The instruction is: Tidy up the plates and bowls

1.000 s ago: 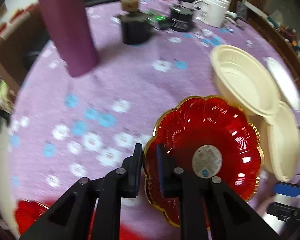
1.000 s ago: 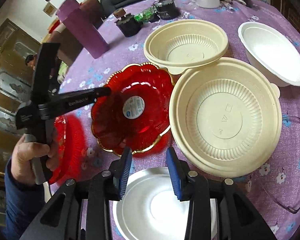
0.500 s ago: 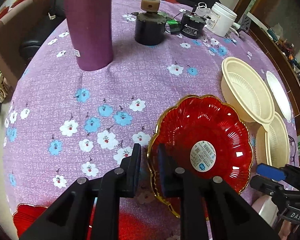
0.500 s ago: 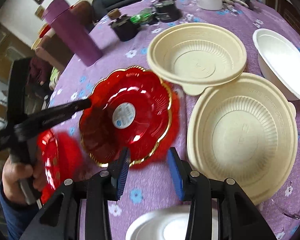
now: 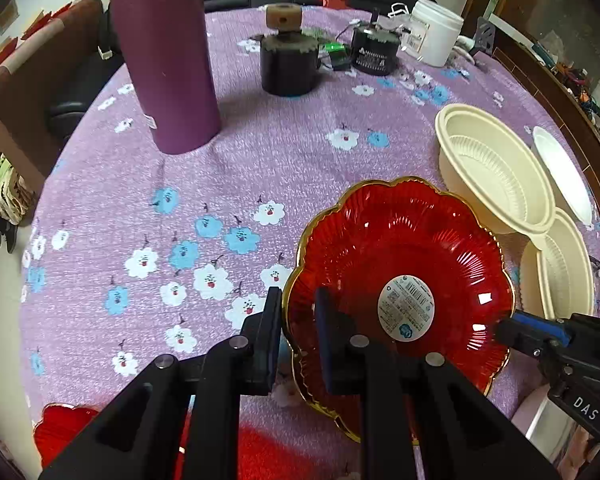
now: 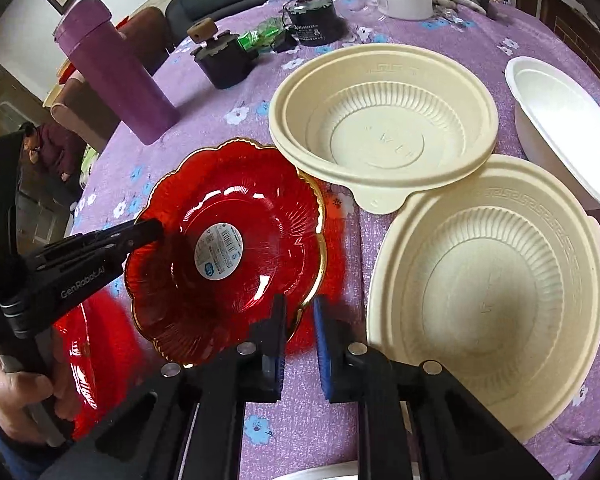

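Right tongs (image 6: 300, 320) have just closed onto the red plate (image 6: 236, 240) rim opposite the left tongs' (image 5: 298, 312) grip, cream bowls (image 6: 384, 120) crowding alongside.

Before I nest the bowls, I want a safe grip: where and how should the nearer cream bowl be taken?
Grip the nearer cream bowl by its flat outer rim, pinching from above with one finger inside. Probably come from the near side: the other cream bowl overlaps its far edge, and the white bowl crowds the far right. Its wide ribbed wall offers no other pinch.
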### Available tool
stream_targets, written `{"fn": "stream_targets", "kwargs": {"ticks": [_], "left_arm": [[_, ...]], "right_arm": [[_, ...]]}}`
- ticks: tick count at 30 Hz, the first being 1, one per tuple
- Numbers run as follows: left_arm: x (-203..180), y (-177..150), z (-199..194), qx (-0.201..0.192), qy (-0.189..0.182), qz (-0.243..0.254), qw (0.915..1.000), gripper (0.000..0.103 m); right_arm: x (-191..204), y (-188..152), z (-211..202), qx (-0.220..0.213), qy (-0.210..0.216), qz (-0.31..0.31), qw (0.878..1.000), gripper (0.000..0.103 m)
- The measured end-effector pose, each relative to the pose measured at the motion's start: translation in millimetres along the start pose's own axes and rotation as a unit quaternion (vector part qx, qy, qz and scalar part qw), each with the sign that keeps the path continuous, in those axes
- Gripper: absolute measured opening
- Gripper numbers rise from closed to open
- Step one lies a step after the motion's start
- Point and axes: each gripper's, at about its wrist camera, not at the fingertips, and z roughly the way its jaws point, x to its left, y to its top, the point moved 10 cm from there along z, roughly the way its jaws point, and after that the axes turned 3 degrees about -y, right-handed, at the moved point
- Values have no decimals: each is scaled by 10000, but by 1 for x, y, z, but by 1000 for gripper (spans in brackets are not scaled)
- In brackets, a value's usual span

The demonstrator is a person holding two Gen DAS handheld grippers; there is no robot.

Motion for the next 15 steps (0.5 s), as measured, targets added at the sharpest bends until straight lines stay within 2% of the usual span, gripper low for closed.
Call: {"fn": "stream_targets", "kwargs": {"ticks": [15], "left_arm": [[2,-13,-32,-275,-60,-54,9996,16]], "right_arm": [[20,-9,-32,-298,245,-191,9991,15]]}}
